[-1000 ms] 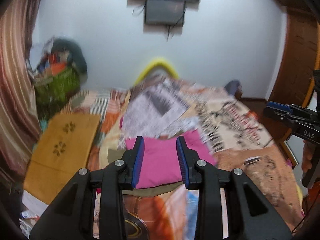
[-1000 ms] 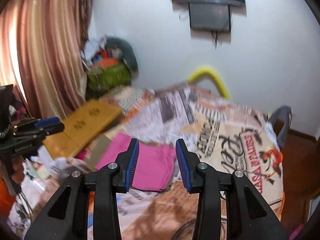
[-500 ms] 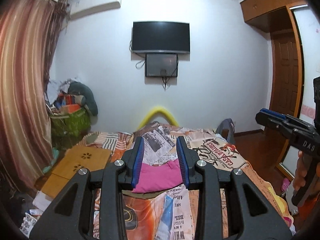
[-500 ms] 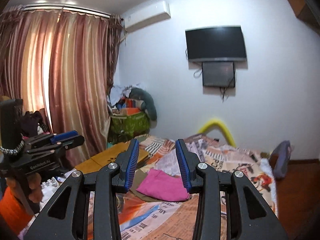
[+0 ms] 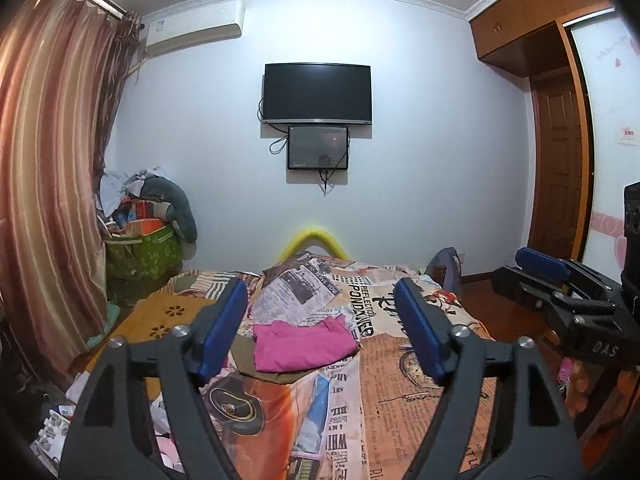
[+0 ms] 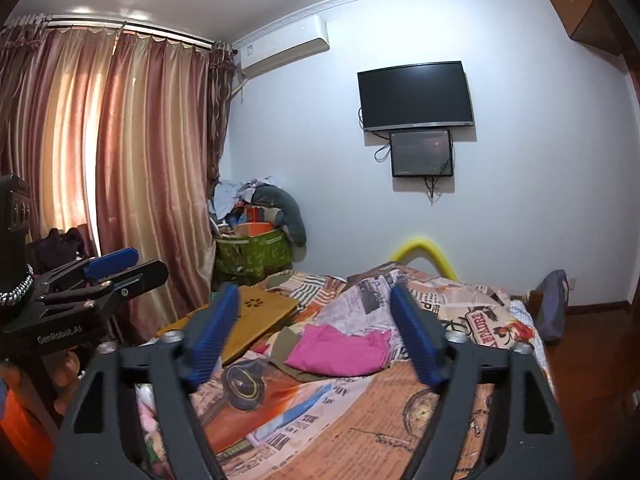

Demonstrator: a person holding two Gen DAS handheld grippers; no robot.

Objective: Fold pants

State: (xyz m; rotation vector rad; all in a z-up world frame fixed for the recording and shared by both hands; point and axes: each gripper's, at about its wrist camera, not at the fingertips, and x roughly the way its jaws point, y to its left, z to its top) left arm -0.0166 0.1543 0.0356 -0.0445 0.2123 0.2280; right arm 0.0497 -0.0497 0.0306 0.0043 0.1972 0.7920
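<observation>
Folded pink pants (image 5: 304,345) lie on an olive garment (image 5: 280,376) in the middle of the bed, also in the right wrist view (image 6: 340,350). My left gripper (image 5: 320,332) is open and empty, held well back from the pants above the bed's near end. My right gripper (image 6: 312,332) is open and empty, likewise back from them. The right gripper shows at the right edge of the left wrist view (image 5: 560,292); the left gripper shows at the left of the right wrist view (image 6: 92,280).
The bed has a newspaper-print cover (image 5: 400,380). A wooden lap board (image 5: 160,316) lies at its left edge. A green basket of clothes (image 5: 140,248) stands by the curtain (image 5: 48,200). A TV (image 5: 317,93) hangs on the wall. A wooden door (image 5: 560,160) is at right.
Both grippers pulled back and up from the pants, which now look smaller and farther. Both sets of jaws opened wider.
</observation>
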